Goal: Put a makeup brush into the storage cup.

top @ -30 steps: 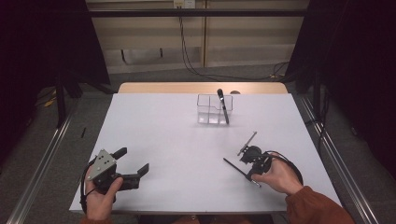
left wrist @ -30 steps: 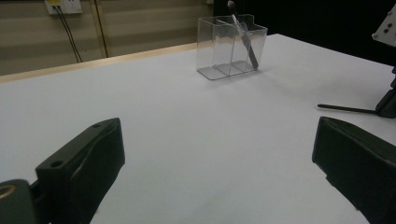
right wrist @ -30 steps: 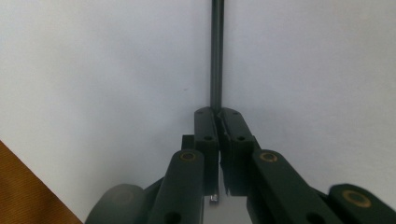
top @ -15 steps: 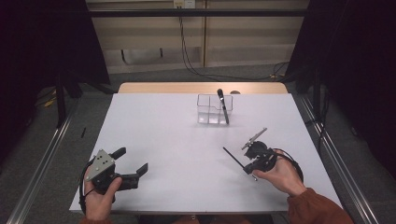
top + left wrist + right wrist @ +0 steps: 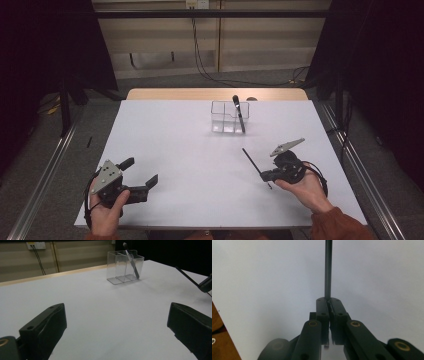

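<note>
The counter [image 5: 200,150] is the biggest thing here: a flat, matte white rectangular top with a bare wooden strip along the far edge, and loads of open room across the middle and left. Metal rails run along the floor on both sides.

Near the far edge, right of centre, sits a clear plastic holder [image 5: 227,120], boxy with thin see-through walls split into compartments. A dark pen-like tool [image 5: 238,112] leans in its right-hand section, tilted with its rounded top poking above the rim. Plenty of bare surface all around the holder.

The left claw [image 5: 142,172] rests near the front left corner, chunky black plastic with a grey three-cornered plate on top, jaws spread wide with nothing between them. In the left gripper view, its two blocky jaws frame the holder far off.

The right claw [image 5: 263,175] is over the front right part of the counter, clamped tight on a thin black rod [image 5: 252,161]. The rod is straight, smooth and slim, pointing out from the jaw tips toward the holder but well apart from it. It looks lifted off the surface, though I can't be sure from this angle.
</note>
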`<state>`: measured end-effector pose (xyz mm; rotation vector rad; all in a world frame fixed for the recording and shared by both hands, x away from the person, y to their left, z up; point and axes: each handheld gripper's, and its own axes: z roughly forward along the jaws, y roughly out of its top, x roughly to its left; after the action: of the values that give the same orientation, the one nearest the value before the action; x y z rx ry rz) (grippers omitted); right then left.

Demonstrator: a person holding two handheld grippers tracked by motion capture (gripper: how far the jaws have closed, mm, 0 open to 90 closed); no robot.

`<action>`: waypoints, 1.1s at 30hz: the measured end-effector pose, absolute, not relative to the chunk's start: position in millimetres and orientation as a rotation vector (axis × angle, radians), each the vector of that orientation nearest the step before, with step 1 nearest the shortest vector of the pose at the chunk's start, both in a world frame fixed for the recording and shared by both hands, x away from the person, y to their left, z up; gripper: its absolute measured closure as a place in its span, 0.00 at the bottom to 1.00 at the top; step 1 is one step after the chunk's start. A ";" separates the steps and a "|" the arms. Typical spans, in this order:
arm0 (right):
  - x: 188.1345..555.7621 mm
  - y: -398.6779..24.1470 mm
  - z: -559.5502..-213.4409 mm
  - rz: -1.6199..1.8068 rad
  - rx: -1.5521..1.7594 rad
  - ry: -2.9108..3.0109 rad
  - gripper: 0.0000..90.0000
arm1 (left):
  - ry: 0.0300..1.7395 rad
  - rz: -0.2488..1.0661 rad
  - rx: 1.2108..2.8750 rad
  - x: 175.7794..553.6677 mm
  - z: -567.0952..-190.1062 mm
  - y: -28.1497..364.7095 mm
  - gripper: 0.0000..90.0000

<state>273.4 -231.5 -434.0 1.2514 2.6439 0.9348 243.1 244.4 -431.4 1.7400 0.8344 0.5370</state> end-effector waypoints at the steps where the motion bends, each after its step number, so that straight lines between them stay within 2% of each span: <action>1: 273.1 -232.6 -434.8 0.956 1.248 2.629 0.96 | 0.834 0.538 1.740 243.2 -431.3 244.5 0.03; 20: 263.6 -241.4 -423.2 1.373 1.118 2.335 0.96 | 0.816 0.540 1.740 242.4 -430.3 243.9 0.03; 33: 266.3 -226.0 -420.4 1.443 0.990 2.390 0.96 | 0.783 0.519 1.747 239.7 -428.2 239.8 0.03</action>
<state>266.3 -226.0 -420.4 0.9901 2.3900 1.4430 239.7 239.8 -428.2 1.7466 0.7826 0.5191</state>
